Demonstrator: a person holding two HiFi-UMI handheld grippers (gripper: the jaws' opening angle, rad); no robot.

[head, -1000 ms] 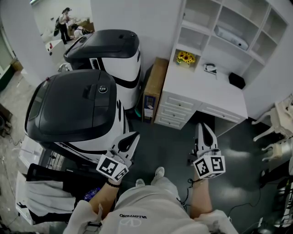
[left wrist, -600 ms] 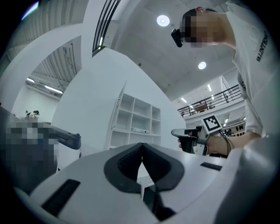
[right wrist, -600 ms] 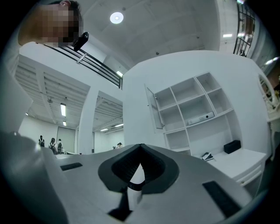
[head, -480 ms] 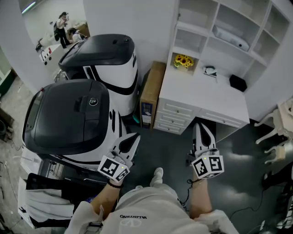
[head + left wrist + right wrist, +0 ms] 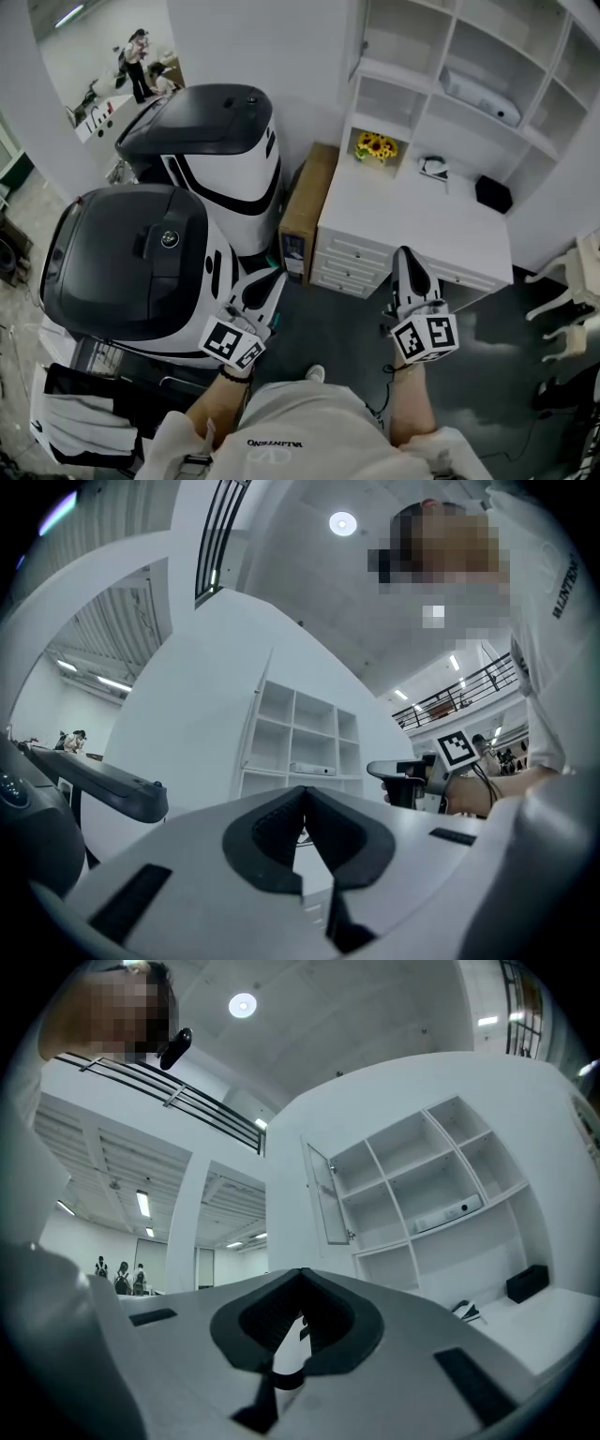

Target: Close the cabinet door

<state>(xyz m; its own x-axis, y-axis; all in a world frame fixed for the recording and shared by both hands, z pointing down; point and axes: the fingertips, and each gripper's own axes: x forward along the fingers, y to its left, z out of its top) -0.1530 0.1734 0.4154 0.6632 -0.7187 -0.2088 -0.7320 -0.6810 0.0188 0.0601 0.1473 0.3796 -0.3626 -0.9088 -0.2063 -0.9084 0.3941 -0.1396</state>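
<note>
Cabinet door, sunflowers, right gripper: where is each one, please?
cabinet door (image 5: pixel 328 1194), right gripper view, middle of the open panel.
sunflowers (image 5: pixel 375 146), head view, the blooms.
right gripper (image 5: pixel 404 255), head view, between its fingertips.

The cabinet (image 5: pixel 403 73) is white, the sunflowers (image 5: pixel 375 146) yellow, the floor (image 5: pixel 342 323) dark grey.

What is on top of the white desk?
On the desk: yellow sunflowers at the back left, a small black-and-white thing to their right, a black box at the far right. The drawers below are shut, so their insides are hidden.
</note>
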